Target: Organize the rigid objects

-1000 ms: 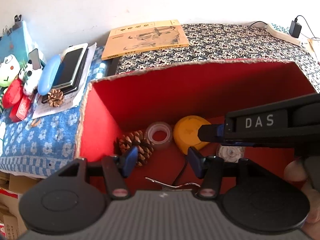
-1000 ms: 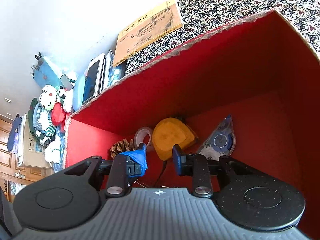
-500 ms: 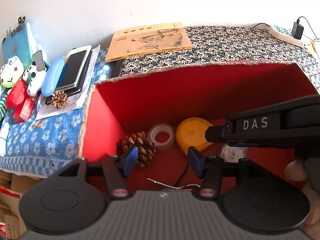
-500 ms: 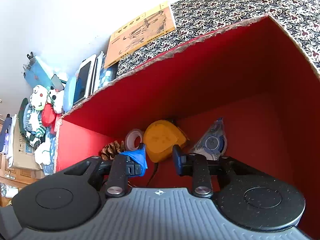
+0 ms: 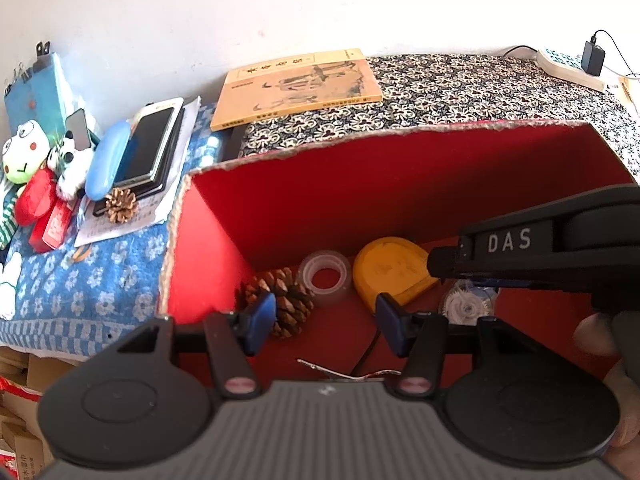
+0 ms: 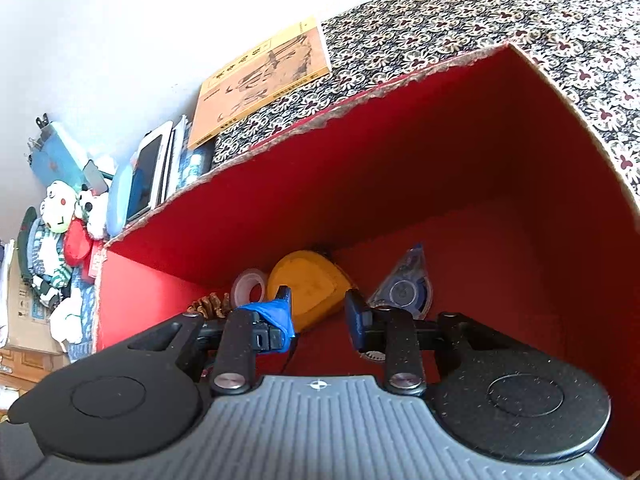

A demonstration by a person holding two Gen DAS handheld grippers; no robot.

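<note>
I held both grippers, left (image 5: pixel 326 316) and right (image 6: pixel 318 312), jaws apart and empty, above the red box (image 5: pixel 400 184); ahead lay 1 pine cone (image 5: pixel 288 296), tape roll (image 5: pixel 326 276), yellow tape measure (image 5: pixel 388 268).

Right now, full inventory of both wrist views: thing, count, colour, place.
Box: 1, red inside, on the patterned cloth.
Pine cone: 2, brown; one in the box, one on paper at left.
Tape roll: 1, clear, in box.
Tape measure: 1, yellow, in box.
Correction tape: 1, blue and clear, in box.
Book: 1, tan, behind box.
Phones: stacked, left.
Plush toys: far left.
Left gripper: open, empty.
Right gripper: open, empty.
</note>
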